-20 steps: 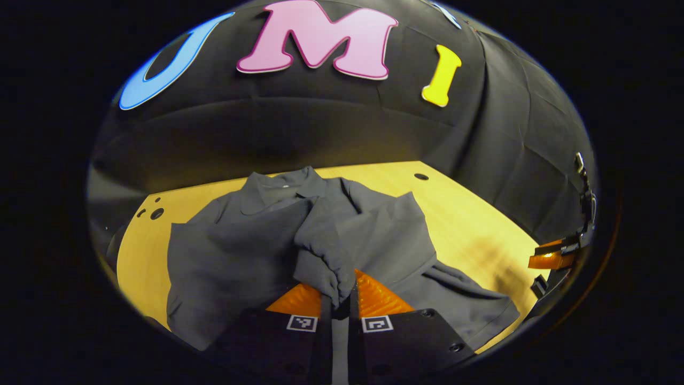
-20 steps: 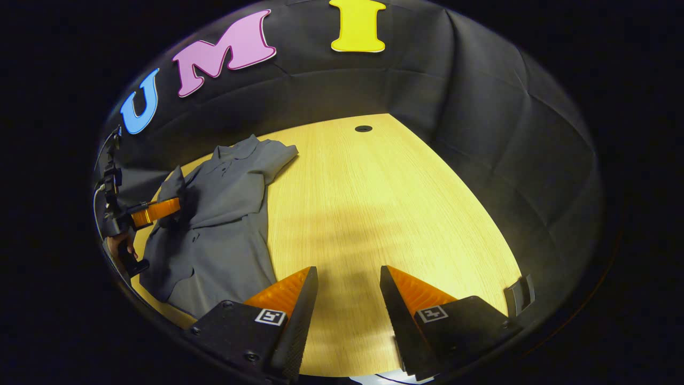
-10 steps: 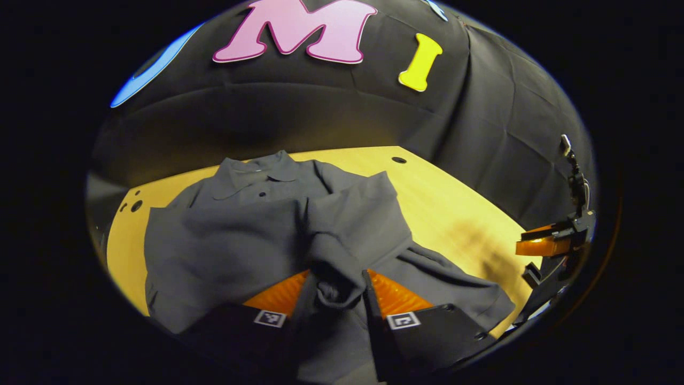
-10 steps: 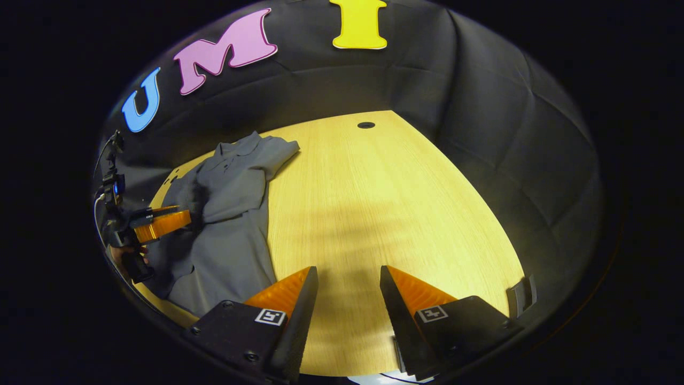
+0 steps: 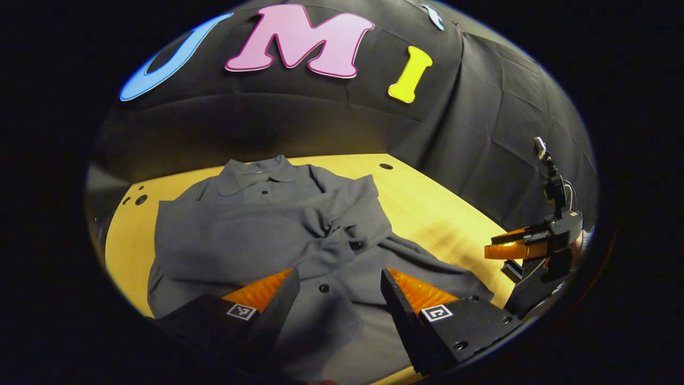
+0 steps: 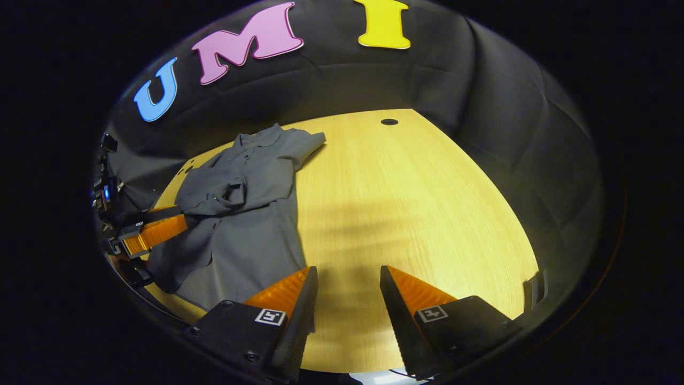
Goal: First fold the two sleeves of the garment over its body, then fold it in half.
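A grey collared shirt [image 5: 278,230] lies flat on the wooden table [image 5: 443,214], collar toward the far wall. Both sleeves lie folded over its body; their ends meet near the middle in a small bunch [image 5: 350,240]. My left gripper [image 5: 336,294] is open just above the shirt's lower half, with nothing between its fingers. In the right gripper view the shirt [image 6: 240,214] lies at the left of the table, with the left gripper [image 6: 155,230] at its near left edge. My right gripper [image 6: 347,294] is open over bare wood to the right of the shirt's hem.
The table [image 6: 417,214] stretches bare to the right of the shirt, with a round hole [image 6: 389,122] near its far edge. Small holes [image 5: 140,200] mark the far left corner. Black cloth walls close in behind and at the right.
My left gripper has opened and let go of the sleeve, which now lies across the shirt's body, and it has pulled back a little. The right gripper has stayed open, shifting only slightly.
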A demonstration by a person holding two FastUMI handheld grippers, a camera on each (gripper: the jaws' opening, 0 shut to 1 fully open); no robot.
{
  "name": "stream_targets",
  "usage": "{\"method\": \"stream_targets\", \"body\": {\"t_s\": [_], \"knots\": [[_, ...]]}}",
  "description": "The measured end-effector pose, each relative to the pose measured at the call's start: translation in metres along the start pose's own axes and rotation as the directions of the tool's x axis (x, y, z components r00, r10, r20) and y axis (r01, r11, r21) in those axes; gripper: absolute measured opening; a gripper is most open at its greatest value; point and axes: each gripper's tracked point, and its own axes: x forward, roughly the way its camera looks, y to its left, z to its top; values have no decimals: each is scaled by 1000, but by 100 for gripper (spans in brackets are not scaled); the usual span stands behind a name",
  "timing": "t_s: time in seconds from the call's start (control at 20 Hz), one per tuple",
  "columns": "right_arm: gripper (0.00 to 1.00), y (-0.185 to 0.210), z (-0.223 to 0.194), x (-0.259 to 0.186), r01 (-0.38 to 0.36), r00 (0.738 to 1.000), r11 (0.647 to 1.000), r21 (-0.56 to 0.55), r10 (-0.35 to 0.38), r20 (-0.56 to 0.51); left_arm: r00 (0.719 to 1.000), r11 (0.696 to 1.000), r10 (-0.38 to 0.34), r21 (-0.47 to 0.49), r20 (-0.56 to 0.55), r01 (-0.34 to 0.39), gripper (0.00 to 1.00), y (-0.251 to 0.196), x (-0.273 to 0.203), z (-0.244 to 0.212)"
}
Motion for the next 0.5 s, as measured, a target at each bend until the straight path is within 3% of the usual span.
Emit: {"method": "stream_targets", "body": {"t_s": [0.15,0.2,0.25,0.5], "knots": [[74,18,-6,-3,-27,1000,1000,-16,27,-3,999,998,51,-27,-9,-52,96,26,-28,-18],[77,24,-9,-4,-33,999,999,-22,33,-7,997,997,74,-35,-13,-75,92,36,-39,-24],[78,29,-12,-4,-39,999,999,-27,39,-10,995,994,98,-44,-20,-98,96,47,-48,-32],[91,49,-22,-2,-58,998,998,-36,57,-28,972,969,225,-90,-73,-231,96,103,-98,-73]]}}
